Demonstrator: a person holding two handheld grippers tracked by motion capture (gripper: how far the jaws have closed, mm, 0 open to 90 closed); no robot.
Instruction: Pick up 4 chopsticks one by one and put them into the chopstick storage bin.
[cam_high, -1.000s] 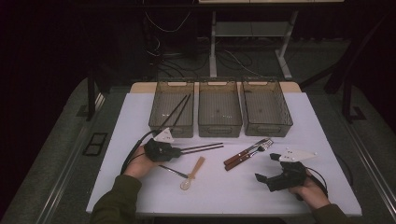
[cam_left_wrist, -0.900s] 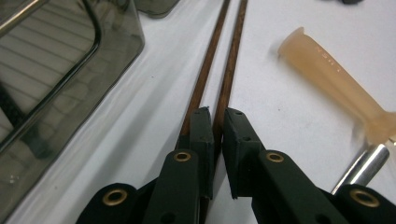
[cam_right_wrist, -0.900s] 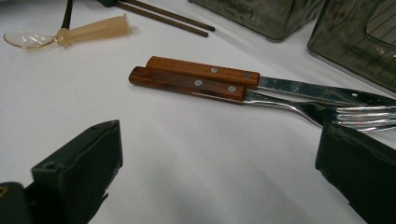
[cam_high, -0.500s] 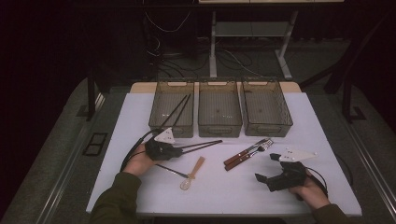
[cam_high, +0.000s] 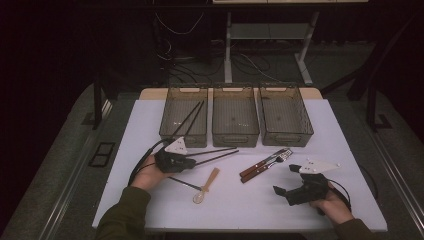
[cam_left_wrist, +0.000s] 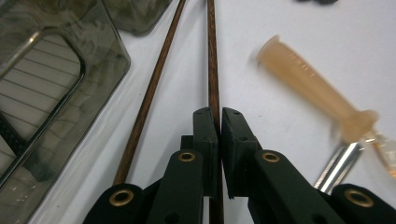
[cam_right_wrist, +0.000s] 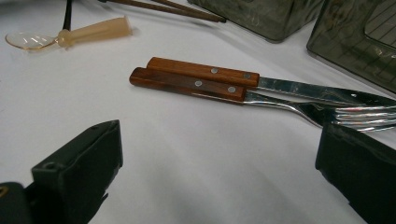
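My left gripper (cam_left_wrist: 219, 122) pinches one chopstick (cam_left_wrist: 213, 70) on the white table (cam_high: 350, 150); its twin (cam_left_wrist: 152, 88) lies alongside, beside the left bin (cam_high: 184, 116). A spoon (cam_high: 206, 186) lies near. My right gripper (cam_right_wrist: 219, 154) gapes before the knife (cam_right_wrist: 205, 71) and fork (cam_right_wrist: 196, 86). No lettering legible.

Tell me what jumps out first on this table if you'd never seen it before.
Three smoky plastic bins stand in a row at the far side of the white table, the left one holding dark chopsticks. In front of it, the left gripper is shut on a brown chopstick, a second one lying beside it. Near the open right gripper, a wooden-handled fork and knife lie side by side.
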